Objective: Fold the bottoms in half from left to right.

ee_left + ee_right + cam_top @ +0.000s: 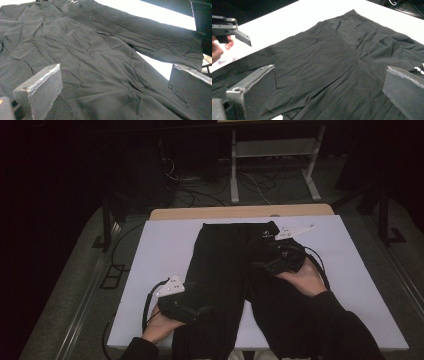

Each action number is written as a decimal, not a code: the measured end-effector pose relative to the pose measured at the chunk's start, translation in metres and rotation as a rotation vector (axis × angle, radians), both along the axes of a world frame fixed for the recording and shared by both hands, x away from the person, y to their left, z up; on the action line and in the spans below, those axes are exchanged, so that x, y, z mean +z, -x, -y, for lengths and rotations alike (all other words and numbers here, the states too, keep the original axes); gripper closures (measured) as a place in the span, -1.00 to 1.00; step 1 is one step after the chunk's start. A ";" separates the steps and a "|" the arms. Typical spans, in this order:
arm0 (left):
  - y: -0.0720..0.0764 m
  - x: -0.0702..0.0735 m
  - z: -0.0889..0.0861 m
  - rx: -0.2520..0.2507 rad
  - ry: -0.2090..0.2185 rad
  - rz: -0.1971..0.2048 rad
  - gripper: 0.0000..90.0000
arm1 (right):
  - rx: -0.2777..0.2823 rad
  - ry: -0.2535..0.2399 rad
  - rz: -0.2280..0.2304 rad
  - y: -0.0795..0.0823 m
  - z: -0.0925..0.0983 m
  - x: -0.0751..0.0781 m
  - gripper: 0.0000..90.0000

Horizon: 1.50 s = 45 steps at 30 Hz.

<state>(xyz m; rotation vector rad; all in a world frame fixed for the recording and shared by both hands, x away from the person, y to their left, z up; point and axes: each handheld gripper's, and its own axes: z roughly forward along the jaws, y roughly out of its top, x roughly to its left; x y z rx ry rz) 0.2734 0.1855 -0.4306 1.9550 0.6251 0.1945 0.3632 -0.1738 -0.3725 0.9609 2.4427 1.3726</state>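
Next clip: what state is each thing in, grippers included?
Black trousers: spread flat on the white table, legs apart, wrinkled, unfolded.
Left gripper: jaws open over the cloth, holding nothing.
Right gripper: jaws open over the cloth, holding nothing.

- table point(150, 270): white top, a wooden strip along its far edge
- black trousers point(225, 275): spread flat mid-table, waistband seemingly toward the far edge, legs overhanging the near edge
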 end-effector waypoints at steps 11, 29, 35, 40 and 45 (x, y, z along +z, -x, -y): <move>0.000 0.000 0.000 -0.003 0.004 0.000 -1.00 | -0.012 0.014 0.005 -0.021 -0.015 0.010 -1.00; 0.000 0.000 -0.001 -0.004 0.009 -0.001 -1.00 | -0.019 0.050 0.014 -0.049 -0.036 0.016 -1.00; 0.001 0.001 -0.001 -0.003 0.010 0.000 -1.00 | -0.017 0.052 0.007 -0.059 -0.046 0.015 -1.00; 0.001 0.001 -0.001 -0.004 0.013 0.000 -1.00 | -0.024 0.049 0.013 -0.064 -0.052 0.015 -1.00; 0.001 0.001 -0.002 -0.005 0.014 0.001 -1.00 | -0.040 0.035 0.010 -0.075 -0.058 0.011 -1.00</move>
